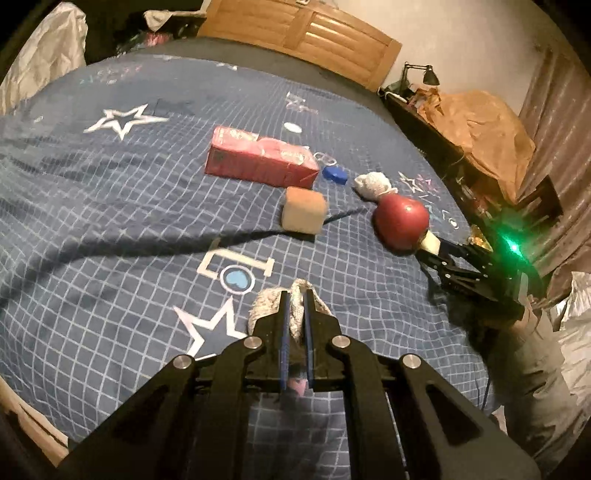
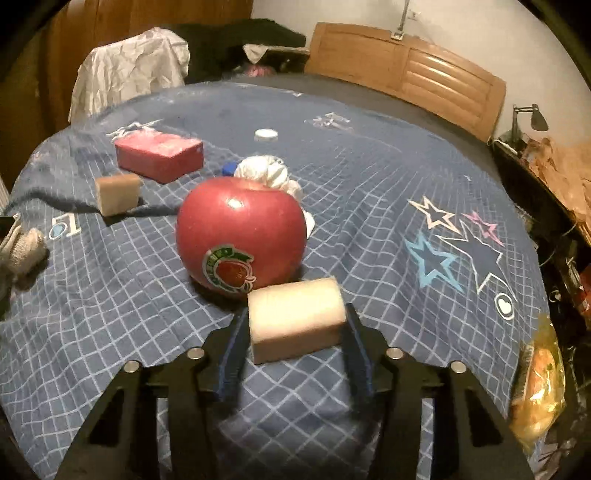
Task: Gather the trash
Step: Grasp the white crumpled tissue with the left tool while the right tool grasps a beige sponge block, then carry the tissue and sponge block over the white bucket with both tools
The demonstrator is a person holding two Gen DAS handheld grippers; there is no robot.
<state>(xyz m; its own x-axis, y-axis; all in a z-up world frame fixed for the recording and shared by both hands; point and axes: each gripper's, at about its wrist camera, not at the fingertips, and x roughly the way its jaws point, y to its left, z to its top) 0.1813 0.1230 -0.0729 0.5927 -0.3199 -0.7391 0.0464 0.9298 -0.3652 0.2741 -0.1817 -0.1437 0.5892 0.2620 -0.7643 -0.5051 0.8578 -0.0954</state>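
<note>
On a blue checked bedsheet (image 1: 110, 229), my left gripper (image 1: 297, 295) is shut on a crumpled off-white wad (image 1: 266, 306); the wad also shows at the left edge of the right wrist view (image 2: 22, 247). My right gripper (image 2: 295, 314) has a white foam block (image 2: 295, 317) between its pads, both touching its sides. The block sits just in front of a red apple (image 2: 240, 232) with a sticker. Behind the apple lie a white crumpled tissue (image 2: 264, 171), a tan sponge cube (image 2: 117, 194), a pink box (image 2: 159, 155), a blue cap (image 1: 335, 174) and a white cap (image 2: 266, 134).
A wooden headboard (image 1: 306, 33) stands at the far end of the bed. A cluttered dark side table with a lamp (image 1: 424, 74) runs along the right edge. A white plastic bag (image 2: 125, 74) hangs at the far left, and a yellow packet (image 2: 539, 387) lies off the bed's right side.
</note>
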